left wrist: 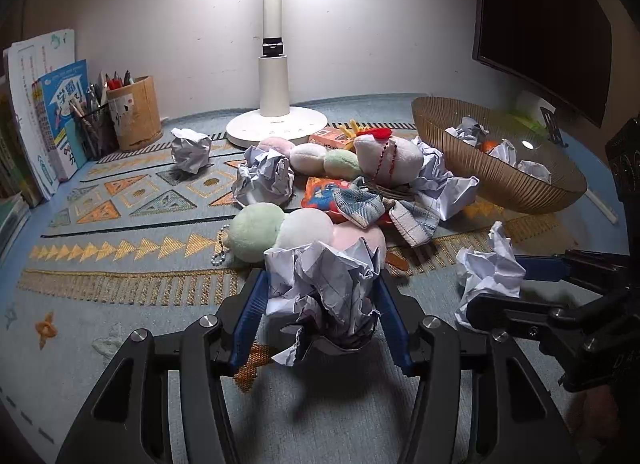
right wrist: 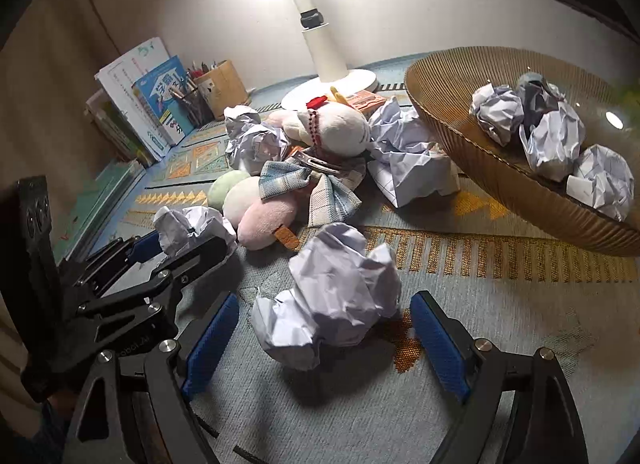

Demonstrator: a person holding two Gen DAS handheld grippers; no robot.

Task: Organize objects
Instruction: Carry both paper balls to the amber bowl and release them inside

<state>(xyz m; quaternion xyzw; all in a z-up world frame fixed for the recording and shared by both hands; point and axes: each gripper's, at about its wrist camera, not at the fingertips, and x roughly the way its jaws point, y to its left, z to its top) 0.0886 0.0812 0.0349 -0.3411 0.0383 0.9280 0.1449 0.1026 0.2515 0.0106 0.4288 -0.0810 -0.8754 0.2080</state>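
Observation:
A crumpled paper ball sits between the blue pads of my left gripper, which press on it from both sides just above the patterned mat. In the right wrist view that same ball shows in the left gripper at the left. My right gripper stands wide open around a second paper ball lying on the mat; its pads are clear of the paper. An amber ribbed bowl at the right holds several paper balls.
Behind the grippers lies a heap: a three-ball plush, a white plush, a plaid cloth, a snack packet, more crumpled paper. A lamp base stands at the back, pen holders and books at the left, a monitor at the right.

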